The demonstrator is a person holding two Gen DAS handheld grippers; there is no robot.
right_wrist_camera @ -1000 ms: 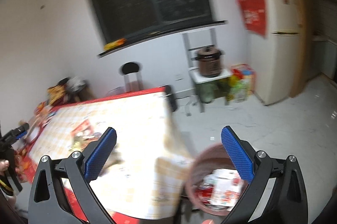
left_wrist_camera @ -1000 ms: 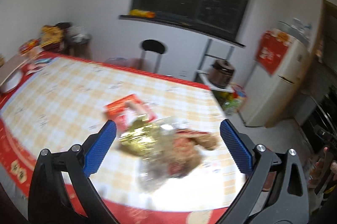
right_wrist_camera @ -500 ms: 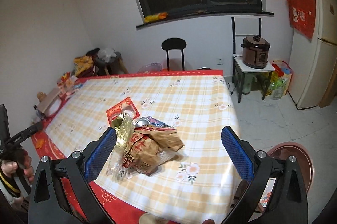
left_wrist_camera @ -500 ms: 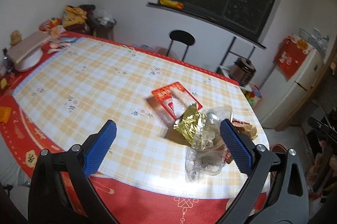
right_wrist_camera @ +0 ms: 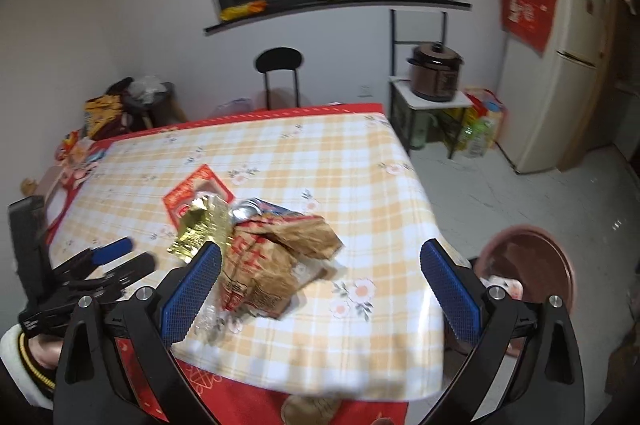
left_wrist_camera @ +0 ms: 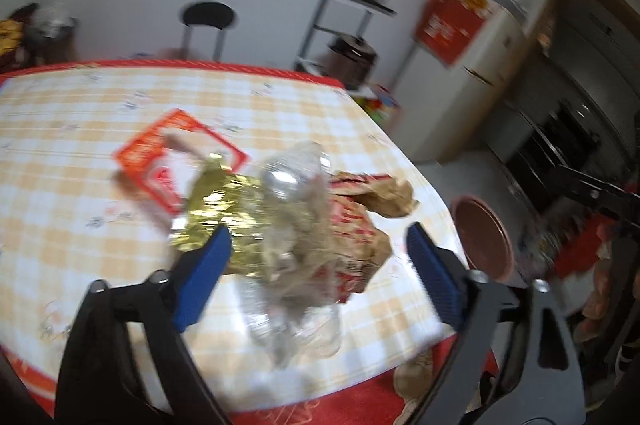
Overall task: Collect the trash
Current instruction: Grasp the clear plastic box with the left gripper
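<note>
Left gripper angled down at the trash pile near the table's near right corner. Jaws have just been closing in from full spread; still wide, pads not pressing anything. Crushed clear plastic bottle sits between the blue pads, gold foil wrapper just by the left pad. From the right wrist view the left gripper comes in low from the left edge, held by a hand with a white cuff, tips close to the gold foil wrapper.

Right gripper also tilted down over the near table edge, jaws spread wide, nothing gripped. Brown paper bag lies ahead between its pads, not touched. Right gripper is blurred at the right of the left wrist view.

Pile: brown paper bag, bottle, foil, a flattened can end partly under the bag, red-and-white snack packet flat behind them. All touching or overlapping, on the yellow checked tablecloth.

Round reddish-brown trash bin on the floor just off the table's right corner, some white and red wrappers visible inside. Same bin in the left view, contents blurred.

Writing: large red Chinese characters on the bag, not readable enough to name. Red packet print too blurred. Red cloth with gold print on the fridge, unreadable.
</note>
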